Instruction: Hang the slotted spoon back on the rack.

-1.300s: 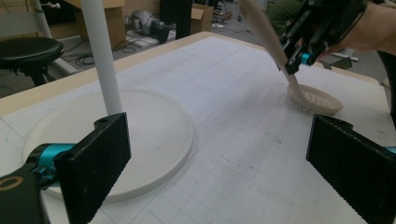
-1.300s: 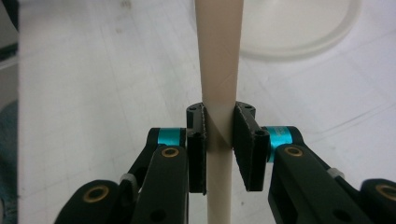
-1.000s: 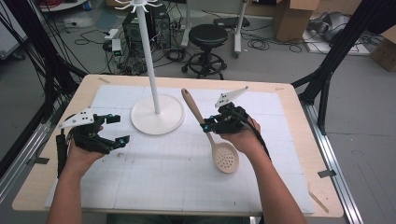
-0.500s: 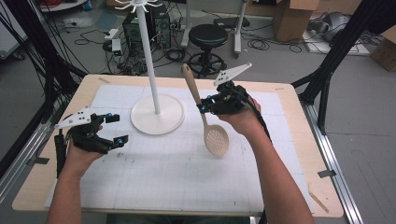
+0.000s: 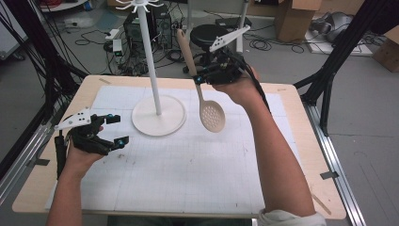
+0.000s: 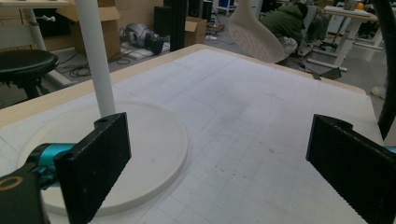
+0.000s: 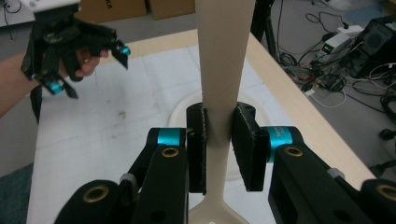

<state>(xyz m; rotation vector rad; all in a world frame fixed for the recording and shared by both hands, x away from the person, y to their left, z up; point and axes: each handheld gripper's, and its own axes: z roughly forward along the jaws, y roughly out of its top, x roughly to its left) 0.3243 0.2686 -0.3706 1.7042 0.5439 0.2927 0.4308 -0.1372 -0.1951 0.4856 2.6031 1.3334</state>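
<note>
A beige slotted spoon point(image 5: 211, 113) hangs above the table, handle up and tilted to the left, bowl down. My right gripper point(image 5: 203, 77) is shut on its handle point(image 7: 219, 93) just above the bowl. A white utensil stand with a round base point(image 5: 159, 115) and a tall pole point(image 5: 149, 56) rises at the table's back middle, left of the spoon. My left gripper point(image 5: 117, 129) rests open near the table's left side with nothing between its jaws, in front of the stand's base point(image 6: 140, 149). The spoon's bowl point(image 6: 254, 35) shows high in the left gripper view.
A white gridded mat point(image 5: 197, 160) covers the wooden table point(image 5: 301, 155). Behind the table are a black stool point(image 5: 207, 33), cables and boxes on the floor. Black frame posts point(image 5: 339, 52) stand at both back corners.
My right gripper has lifted the spoon off the table and carried it up and back, toward the stand's top. The left gripper has stayed put.
</note>
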